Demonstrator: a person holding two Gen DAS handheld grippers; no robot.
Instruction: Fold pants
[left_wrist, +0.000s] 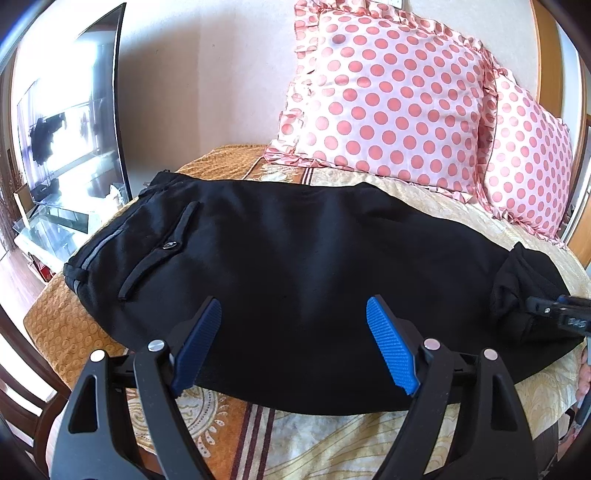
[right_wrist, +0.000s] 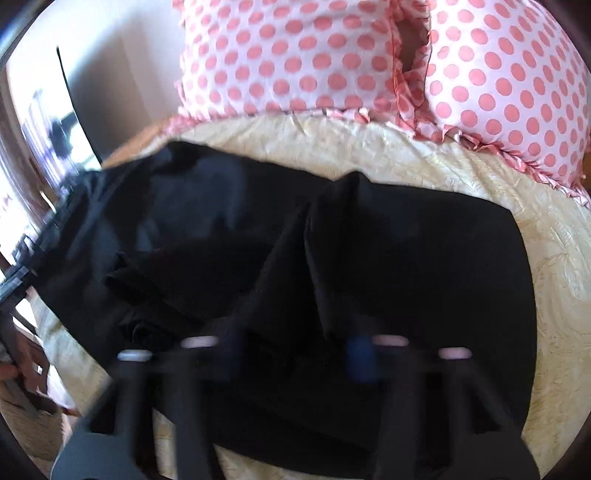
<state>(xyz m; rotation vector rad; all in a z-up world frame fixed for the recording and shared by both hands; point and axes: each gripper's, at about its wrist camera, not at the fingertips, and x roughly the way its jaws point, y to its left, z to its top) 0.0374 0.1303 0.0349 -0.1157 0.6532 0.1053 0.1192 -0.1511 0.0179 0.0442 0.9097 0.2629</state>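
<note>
Black pants (left_wrist: 295, 266) lie across the bed, waistband and buttoned back pocket (left_wrist: 170, 245) at the left, leg ends bunched at the right. My left gripper (left_wrist: 293, 343) is open and empty, hovering over the near edge of the pants. In the left wrist view my right gripper (left_wrist: 554, 312) shows at the right edge against the raised leg ends (left_wrist: 517, 291). The right wrist view is blurred: the pants (right_wrist: 258, 240) fill it, a fold of leg cloth (right_wrist: 295, 325) rises between the blue pads (right_wrist: 360, 356) of my right gripper (right_wrist: 295, 354).
Two pink polka-dot pillows (left_wrist: 391, 96) lean against the headboard behind the pants. The cream and orange bedspread (left_wrist: 74, 325) covers the bed. A glass TV stand with a dark screen (left_wrist: 74, 122) stands left of the bed. A dark wooden chair (left_wrist: 22, 398) is at the lower left.
</note>
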